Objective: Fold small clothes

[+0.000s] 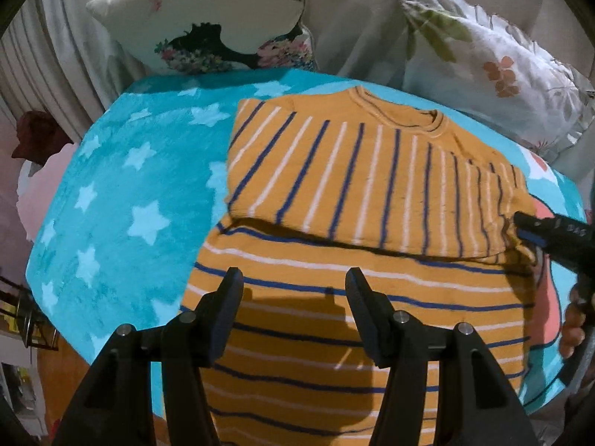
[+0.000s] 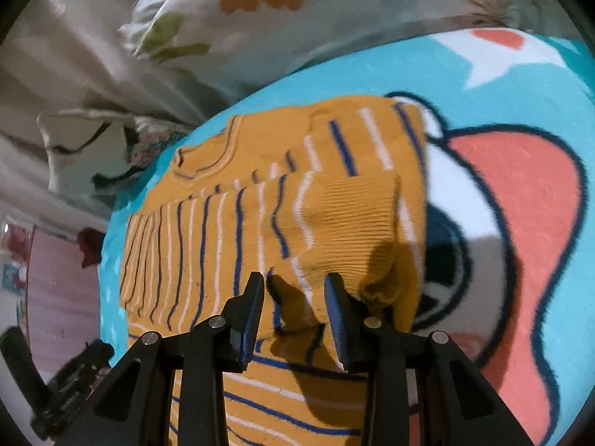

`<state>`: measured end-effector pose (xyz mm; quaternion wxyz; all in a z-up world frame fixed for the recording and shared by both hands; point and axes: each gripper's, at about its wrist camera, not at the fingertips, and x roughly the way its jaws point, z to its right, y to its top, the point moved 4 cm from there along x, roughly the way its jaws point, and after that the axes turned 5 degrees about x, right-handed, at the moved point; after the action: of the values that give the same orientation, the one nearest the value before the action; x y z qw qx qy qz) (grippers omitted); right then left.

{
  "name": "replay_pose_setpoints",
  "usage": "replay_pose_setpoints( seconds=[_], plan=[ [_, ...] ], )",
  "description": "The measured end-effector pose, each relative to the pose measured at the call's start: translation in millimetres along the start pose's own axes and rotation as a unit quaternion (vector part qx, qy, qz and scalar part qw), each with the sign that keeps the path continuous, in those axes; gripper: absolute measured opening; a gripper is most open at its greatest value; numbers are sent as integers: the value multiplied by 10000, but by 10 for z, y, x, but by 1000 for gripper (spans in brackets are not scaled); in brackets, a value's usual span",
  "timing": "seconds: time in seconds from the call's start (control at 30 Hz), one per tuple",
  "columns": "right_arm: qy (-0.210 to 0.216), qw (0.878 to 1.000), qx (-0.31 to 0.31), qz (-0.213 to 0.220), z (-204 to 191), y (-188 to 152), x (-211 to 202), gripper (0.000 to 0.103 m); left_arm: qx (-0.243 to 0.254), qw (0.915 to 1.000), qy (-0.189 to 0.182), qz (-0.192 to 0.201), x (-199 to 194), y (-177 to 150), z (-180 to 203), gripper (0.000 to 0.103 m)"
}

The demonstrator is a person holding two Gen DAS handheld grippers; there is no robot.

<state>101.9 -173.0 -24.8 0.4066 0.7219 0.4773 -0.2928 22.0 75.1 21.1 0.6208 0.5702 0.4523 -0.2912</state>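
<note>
Orange striped sweater (image 1: 372,193) spread on a turquoise star-print blanket (image 1: 122,193), apparently over a bed, neckline toward the far edge near the pillows. One sleeve folded across the chest, stripes running crosswise to those of the body below; probably laid that way to square the garment into a narrower shape before a lengthwise fold.

Left hand-held gripper (image 1: 293,290) hovering above the lower body of the sweater, fingers wide apart, nothing between them, shadow cast on the knit underneath. Likely parked there ready to pin or pick up the hem.

Right hand-held gripper (image 2: 293,293) at the sleeve cuff (image 2: 334,223), near the blanket's right edge over the cartoon print (image 2: 520,204). Fingers parted, with a bunched fold of orange fabric lying in the gap; contact with the pads not clear, so whether releasing or about to pinch cannot be told. From the left wrist view, its tip seen touching the cuff end (image 1: 513,223) of the folded sleeve.

Judged stage: one sleeve fold about in place, other side and the bottom-to-top fold not yet done. Risk: soft knit dragging along with the pads and undoing the crease.

Floral pillow (image 1: 494,63) and printed cushion (image 1: 208,18) resting beyond the far edge.
</note>
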Motion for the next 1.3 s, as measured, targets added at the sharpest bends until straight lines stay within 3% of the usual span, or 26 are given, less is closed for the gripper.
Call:
replay_pose_setpoints(
  seconds=[0.27, 0.5, 0.67, 0.83, 0.9, 1.03, 1.17, 1.3],
  plan=[
    [-574, 9976, -156, 366, -258, -278, -287, 38, 305, 9985, -357, -271, 310, -2, -178, 60],
    [-1347, 9906, -219, 66, -278, -840, -52, 38, 564, 9945, -633, -610, 599, -138, -310, 60],
    [-1610, 9868, -127, 146, -242, -1081, -66, 41, 786, 9924, -778, -543, 631, -244, -372, 66],
    [-1711, 9847, -199, 246, -289, -1198, -62, 52, 811, 9928, -721, -510, 613, -371, -388, 77],
    [-1743, 9837, -357, 243, -333, -1228, -33, 63, 804, 9936, -628, -478, 603, -426, -390, 81],
    [-1853, 9782, -906, 261, -466, -1301, 82, 77, 666, 9955, -544, -397, 588, -505, -371, 87],
    [-2017, 9672, -1540, 106, -528, -1437, 138, 90, 503, 9955, -477, -645, 547, -611, -341, 92],
    [-1845, 9658, -1820, -126, -479, -1559, 64, 92, 110, 9940, -878, -650, 379, -791, -411, 92]
  ],
)
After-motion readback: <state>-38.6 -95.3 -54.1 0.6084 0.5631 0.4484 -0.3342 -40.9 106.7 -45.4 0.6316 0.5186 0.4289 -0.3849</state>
